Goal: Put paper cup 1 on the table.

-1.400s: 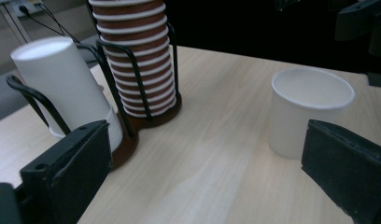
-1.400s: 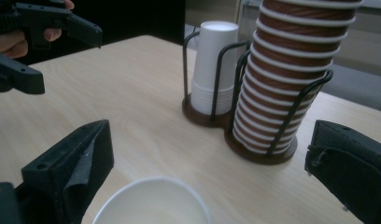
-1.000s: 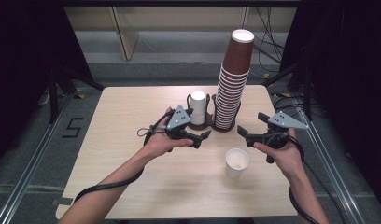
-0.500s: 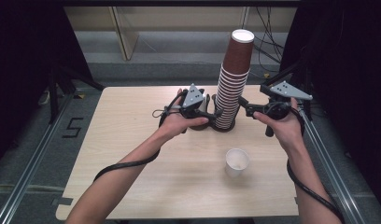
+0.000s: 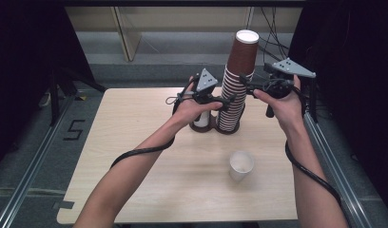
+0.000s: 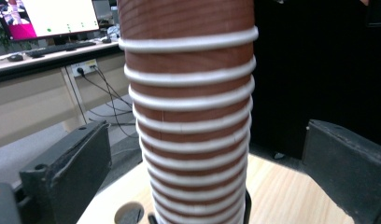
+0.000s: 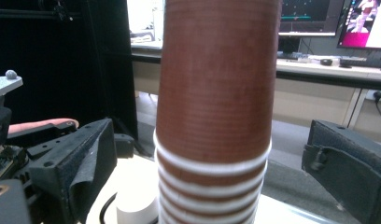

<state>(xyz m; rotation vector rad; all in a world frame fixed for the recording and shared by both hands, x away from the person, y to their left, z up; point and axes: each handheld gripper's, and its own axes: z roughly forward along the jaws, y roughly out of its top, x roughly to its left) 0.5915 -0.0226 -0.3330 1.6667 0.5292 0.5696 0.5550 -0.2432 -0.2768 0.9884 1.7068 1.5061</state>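
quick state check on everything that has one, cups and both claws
cup stack: upright in its holder, tall, top cup open end up
lone cup: upright on the table, open end up, apart from the stack
white cup: upright in the holder beside the stack
left claw: open, jaws either side of the stack, not touching
right claw: open, jaws either side of the top cup, not touching
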